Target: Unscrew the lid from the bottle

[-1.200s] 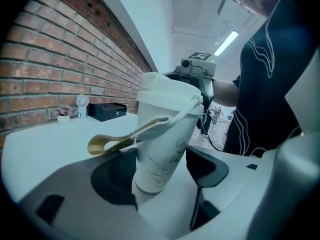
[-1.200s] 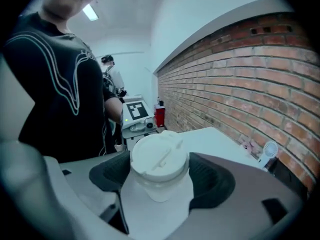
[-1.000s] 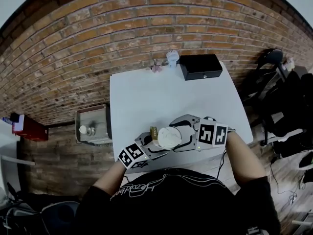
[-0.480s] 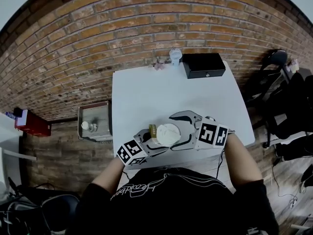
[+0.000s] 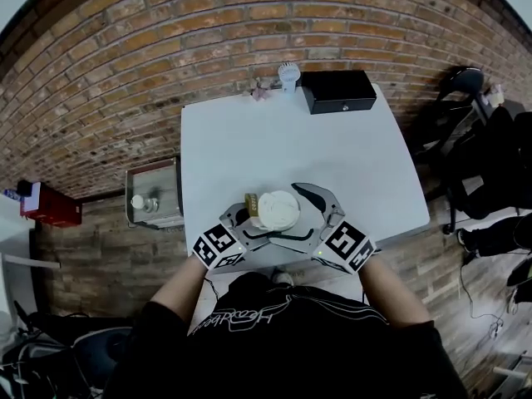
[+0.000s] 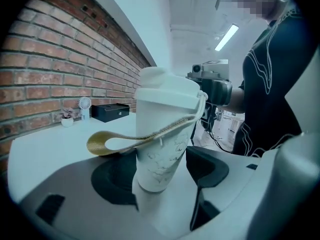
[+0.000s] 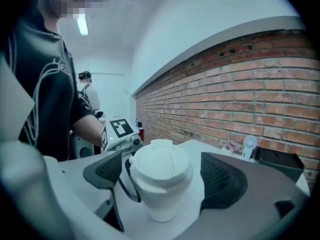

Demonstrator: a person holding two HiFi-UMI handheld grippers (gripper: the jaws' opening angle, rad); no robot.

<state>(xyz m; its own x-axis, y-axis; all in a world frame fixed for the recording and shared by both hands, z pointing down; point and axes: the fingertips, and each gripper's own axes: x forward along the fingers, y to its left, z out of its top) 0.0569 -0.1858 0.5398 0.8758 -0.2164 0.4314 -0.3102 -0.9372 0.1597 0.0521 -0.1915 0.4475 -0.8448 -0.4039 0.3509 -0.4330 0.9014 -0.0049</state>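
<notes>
A white bottle [image 6: 165, 134] with a white lid [image 5: 278, 209] stands near the front edge of the white table [image 5: 249, 140]. A golden strap loop [image 6: 107, 144] hangs from its neck. My left gripper [image 5: 259, 223] comes in from the lower left and is shut on the bottle's body, low down. My right gripper [image 5: 299, 216] comes from the lower right. Its jaws have just been opening and now stand wide on either side of the lid [image 7: 161, 164], with a gap on each side. In the right gripper view the pads [image 7: 222, 179] do not touch it.
A black box [image 5: 337, 91], a small white fan [image 5: 288, 75] and a little pink plant [image 5: 259, 92] stand at the table's far edge by the brick wall. A metal bin [image 5: 154, 202] sits left of the table. Dark chairs and bags [image 5: 482, 156] crowd the right.
The right gripper has swung round the lid from the bottle's right toward the lower right, and its jaws have spread off the lid. The left gripper and bottle have stayed put.
</notes>
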